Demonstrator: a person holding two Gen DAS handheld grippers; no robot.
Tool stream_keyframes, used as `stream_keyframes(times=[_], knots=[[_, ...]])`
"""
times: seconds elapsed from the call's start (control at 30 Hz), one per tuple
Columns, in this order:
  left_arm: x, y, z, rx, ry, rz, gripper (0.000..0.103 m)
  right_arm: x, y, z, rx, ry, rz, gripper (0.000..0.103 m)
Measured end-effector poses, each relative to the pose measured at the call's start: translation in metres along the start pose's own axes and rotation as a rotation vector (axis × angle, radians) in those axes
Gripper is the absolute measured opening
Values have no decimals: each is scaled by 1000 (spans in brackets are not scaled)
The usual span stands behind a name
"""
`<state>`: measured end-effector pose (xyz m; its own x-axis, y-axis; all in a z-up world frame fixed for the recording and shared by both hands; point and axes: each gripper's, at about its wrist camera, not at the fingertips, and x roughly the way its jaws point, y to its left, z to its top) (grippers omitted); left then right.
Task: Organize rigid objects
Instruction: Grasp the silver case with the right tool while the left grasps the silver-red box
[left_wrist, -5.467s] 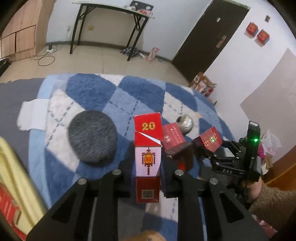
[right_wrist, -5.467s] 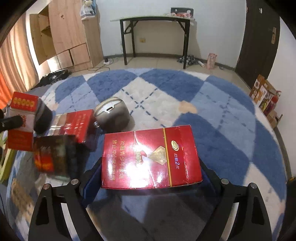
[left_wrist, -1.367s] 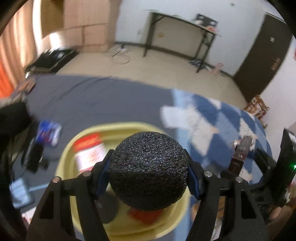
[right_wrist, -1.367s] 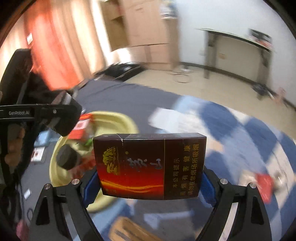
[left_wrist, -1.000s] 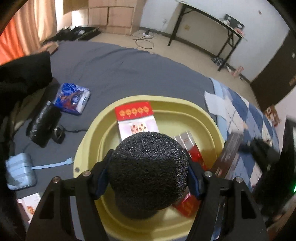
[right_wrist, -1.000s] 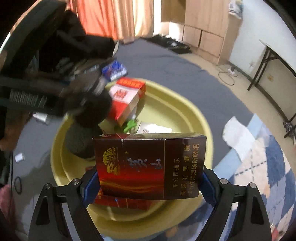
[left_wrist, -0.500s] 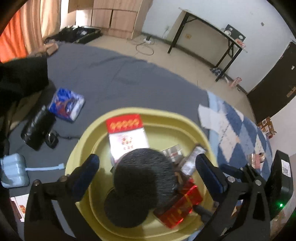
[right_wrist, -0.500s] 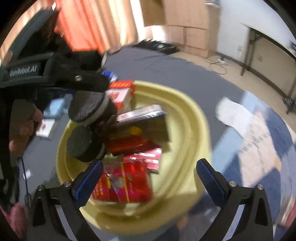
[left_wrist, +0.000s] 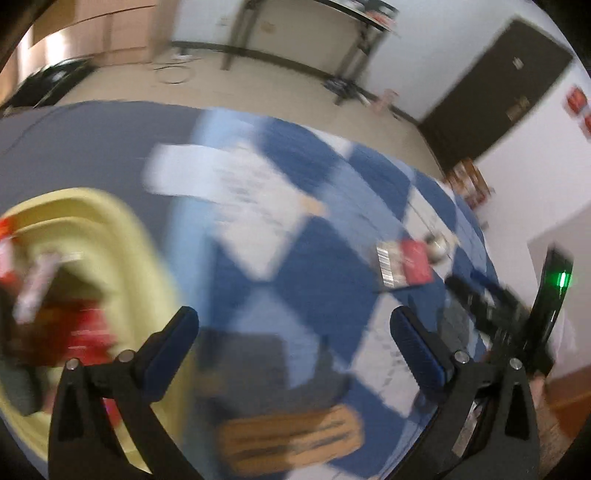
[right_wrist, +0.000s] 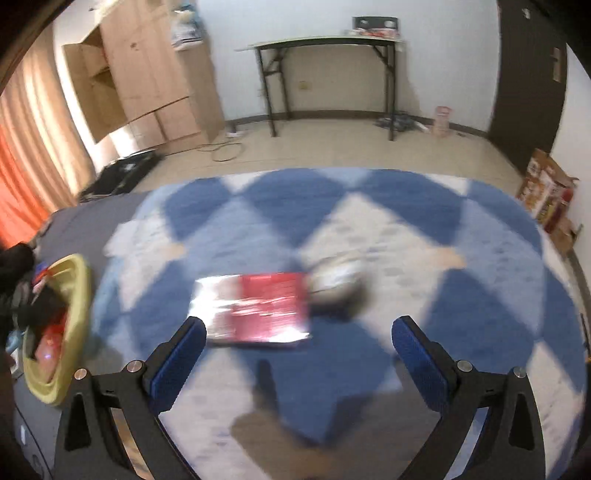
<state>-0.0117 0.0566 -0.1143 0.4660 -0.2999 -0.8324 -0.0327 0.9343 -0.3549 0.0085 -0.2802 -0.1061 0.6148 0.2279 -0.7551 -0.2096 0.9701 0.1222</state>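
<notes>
Both views are smeared by motion blur, so no brand name, label or writing can be read on anything.

The left tool (left_wrist: 295, 328) has its blue-padded fingers spread wide with nothing between them. It hangs over the blue-and-white diamond-patterned rug (left_wrist: 317, 280). At the left edge of the left wrist view sits the yellow basin (left_wrist: 140, 258), on the grey cover beside the rug; inside it lie red packs (left_wrist: 85, 332) and dark shapes, too blurred to tell apart. Farther off on the rug lies a red pack (left_wrist: 404, 262) with a pale barcode panel on its left side, the bars visible but not legible. Just beyond it, touching or nearly so, is a small silvery round object (left_wrist: 437, 245). At the right edge the black body of the right tool shows, with a green light (left_wrist: 562, 279) lit on it.

The right tool (right_wrist: 299, 339) is likewise spread wide and empty. Ahead of it, between its fingers in the view, the red pack (right_wrist: 258, 310) lies flat on the rug (right_wrist: 443, 229), shiny and foil-edged at its left end. The silvery round object (right_wrist: 340, 282) sits right against its far right corner. The yellow basin (right_wrist: 75, 299) is at the far left, well apart from the pack, holding red and black things.
</notes>
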Motion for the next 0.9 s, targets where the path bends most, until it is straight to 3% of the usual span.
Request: stream_keyframes(times=[0.2,0.37,0.47,0.53,0.67,0.9], knots=[[67,-99,3,129,15,-20,103,18,-39,21,-146,28,93,102],[116,-130,18,87,46,71,103,28,-89,33,-217,38,78,102],[135,-132,23,83,43,115,103,19,-105,30,-230,41,77,102],[141,-132,23,110,39,142,94,14,-108,26,-224,41,102,102],[128,-120,19,166,9,127,92,23,-88,16,-264,44,157,102],[86,-65,16,45,-20,78,92,57,-45,15,-324,42,199,102]])
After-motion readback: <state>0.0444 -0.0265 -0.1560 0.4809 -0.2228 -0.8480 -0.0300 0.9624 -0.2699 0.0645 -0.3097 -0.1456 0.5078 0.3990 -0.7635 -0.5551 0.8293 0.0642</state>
